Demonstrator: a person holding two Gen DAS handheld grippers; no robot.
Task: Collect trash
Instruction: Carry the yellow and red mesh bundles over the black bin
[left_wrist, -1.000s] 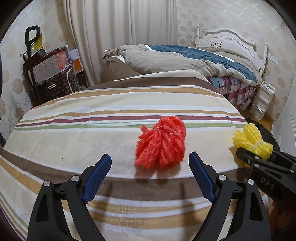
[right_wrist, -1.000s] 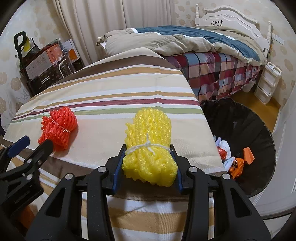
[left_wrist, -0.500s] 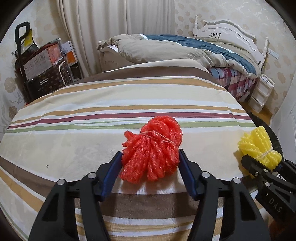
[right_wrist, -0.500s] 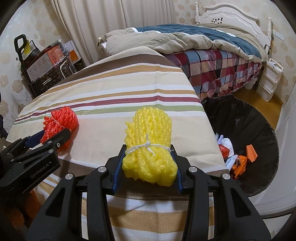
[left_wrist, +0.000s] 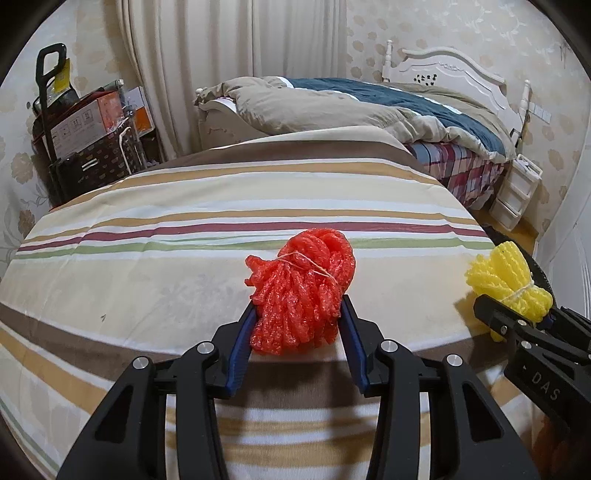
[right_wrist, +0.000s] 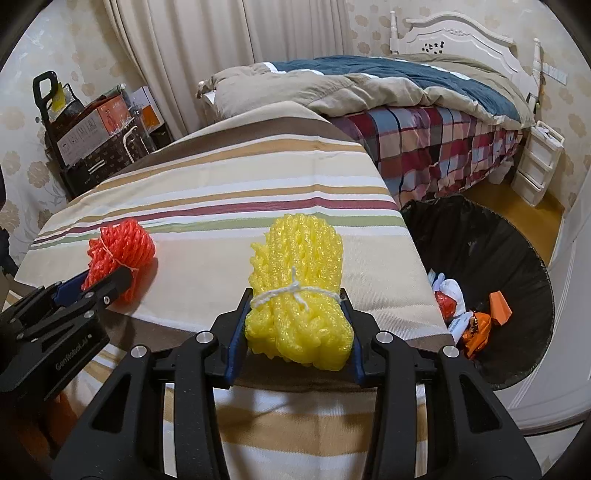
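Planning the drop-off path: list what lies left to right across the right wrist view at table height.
Left gripper → red foam-net bundle → yellow foam-net bundle tied with white string, in the right gripper → black-lined trash bin.

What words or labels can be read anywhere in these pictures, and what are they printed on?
"DAS" — on the body of the right gripper, as the left wrist view shows it.
"GenRobot.AI" — on the body of the left gripper, as the right wrist view shows it.
Printing on the cardboard boxes by the curtain: too small and blurred to read.
Wrappers in the black trash bin: no legible text.
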